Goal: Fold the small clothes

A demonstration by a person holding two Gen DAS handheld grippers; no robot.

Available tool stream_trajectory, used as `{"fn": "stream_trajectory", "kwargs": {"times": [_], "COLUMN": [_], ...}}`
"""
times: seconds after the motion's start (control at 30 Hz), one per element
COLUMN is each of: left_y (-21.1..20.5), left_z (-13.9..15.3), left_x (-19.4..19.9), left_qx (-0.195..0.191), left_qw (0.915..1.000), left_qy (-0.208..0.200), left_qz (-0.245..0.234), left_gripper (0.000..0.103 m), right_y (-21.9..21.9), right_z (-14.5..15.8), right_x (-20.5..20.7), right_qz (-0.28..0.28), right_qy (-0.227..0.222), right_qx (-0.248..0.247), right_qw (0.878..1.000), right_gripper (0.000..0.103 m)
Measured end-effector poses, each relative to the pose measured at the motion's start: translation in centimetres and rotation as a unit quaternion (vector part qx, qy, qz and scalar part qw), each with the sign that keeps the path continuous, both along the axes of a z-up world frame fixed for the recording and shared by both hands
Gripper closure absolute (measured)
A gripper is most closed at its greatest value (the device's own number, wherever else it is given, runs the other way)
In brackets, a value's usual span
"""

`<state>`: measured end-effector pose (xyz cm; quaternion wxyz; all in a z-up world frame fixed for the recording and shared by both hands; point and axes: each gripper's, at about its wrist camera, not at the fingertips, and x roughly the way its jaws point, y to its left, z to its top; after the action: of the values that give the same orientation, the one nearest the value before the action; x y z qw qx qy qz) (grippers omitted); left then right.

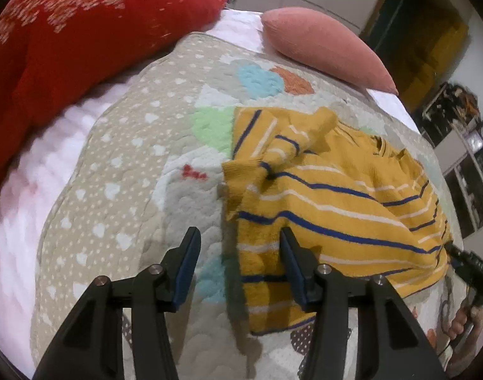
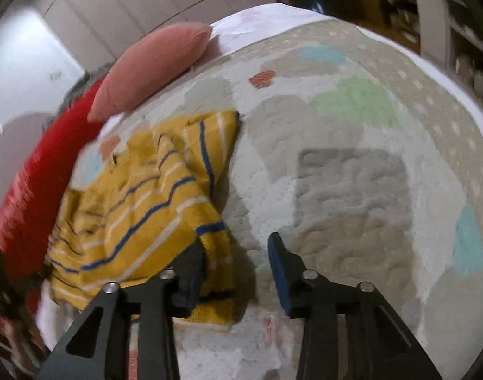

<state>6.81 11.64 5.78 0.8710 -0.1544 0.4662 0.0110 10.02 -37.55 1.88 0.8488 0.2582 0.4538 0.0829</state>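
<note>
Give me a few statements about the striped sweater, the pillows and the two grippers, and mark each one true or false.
1. The yellow sweater has blue and white stripes. True.
2. The left gripper is clamped shut on the sweater. False: its jaws stand wide open, one on each side of the sweater's edge.
3. A pink pillow lies beyond the sweater on the quilt. True.
4. The sweater is neatly folded into a square. False: it lies rumpled, a sleeve thrown across it.
5. The right gripper is open at the sweater's edge. True.
</note>
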Motion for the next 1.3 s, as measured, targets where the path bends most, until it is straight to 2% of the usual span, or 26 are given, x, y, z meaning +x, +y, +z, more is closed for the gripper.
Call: {"fn": "stream_trajectory", "kwargs": {"times": [0.07, 0.2, 0.27, 0.33, 0.43, 0.53, 0.7, 0.8, 0.87, 1.13, 1.3], "left_y": [0.7, 1.1, 0.6, -0.1, -1.4, -3.3, -5.3, -6.0, -6.1, -6.1, -6.3], "left_z": [-0.4, 0.1, 0.6, 0.7, 0.4, -0.4, -2.3, -2.5, -2.7, -3.1, -3.4], "left_x": [-1.1, -3.9, -5.7, -7.1, -9.1, -10.7, -11.6, -11.9, -12.0, -12.2, -11.9], "left_qx": [-0.019, -0.032, -0.027, -0.024, -0.016, 0.009, 0.040, 0.062, 0.059, 0.050, 0.048], "left_qw": [0.9997, 0.9991, 0.9990, 0.9989, 0.9992, 0.9996, 0.9991, 0.9979, 0.9980, 0.9985, 0.9985], "left_qy": [0.004, -0.005, -0.019, -0.028, -0.031, -0.026, -0.008, -0.014, -0.014, -0.016, -0.020], "left_qz": [0.014, 0.028, 0.030, 0.028, 0.019, 0.004, -0.007, -0.014, -0.016, -0.011, -0.015], "left_gripper": [0.049, 0.047, 0.036, 0.031, 0.031, 0.031, 0.031, 0.025, 0.020, 0.015, 0.009], "right_y": [-0.4, -1.6, -2.2, -2.1, -1.6, -0.7, 0.4, 0.3, 0.1, -0.1, 0.2], "right_z": [0.1, 0.7, 0.8, 1.0, 1.1, 0.7, -0.9, -1.5, -1.6, -2.1, -2.2], "right_x": [-1.1, -3.9, -5.2, -6.3, -8.2, -9.5, -10.8, -11.5, -11.7, -11.8, -11.8], "right_qz": [-0.002, -0.008, -0.009, -0.007, -0.001, 0.007, 0.017, 0.016, 0.016, 0.015, 0.016], "right_qy": [-0.002, -0.017, -0.021, -0.027, -0.033, -0.031, -0.017, -0.016, -0.017, -0.015, -0.017], "right_qx": [0.008, 0.025, 0.047, 0.066, 0.079, 0.090, 0.098, 0.106, 0.108, 0.116, 0.113], "right_qw": [1.000, 1.000, 0.999, 0.997, 0.996, 0.995, 0.995, 0.994, 0.994, 0.993, 0.993], "right_gripper": [0.054, 0.042, 0.041, 0.038, 0.035, 0.034, 0.032, 0.032, 0.032, 0.031, 0.027]}}
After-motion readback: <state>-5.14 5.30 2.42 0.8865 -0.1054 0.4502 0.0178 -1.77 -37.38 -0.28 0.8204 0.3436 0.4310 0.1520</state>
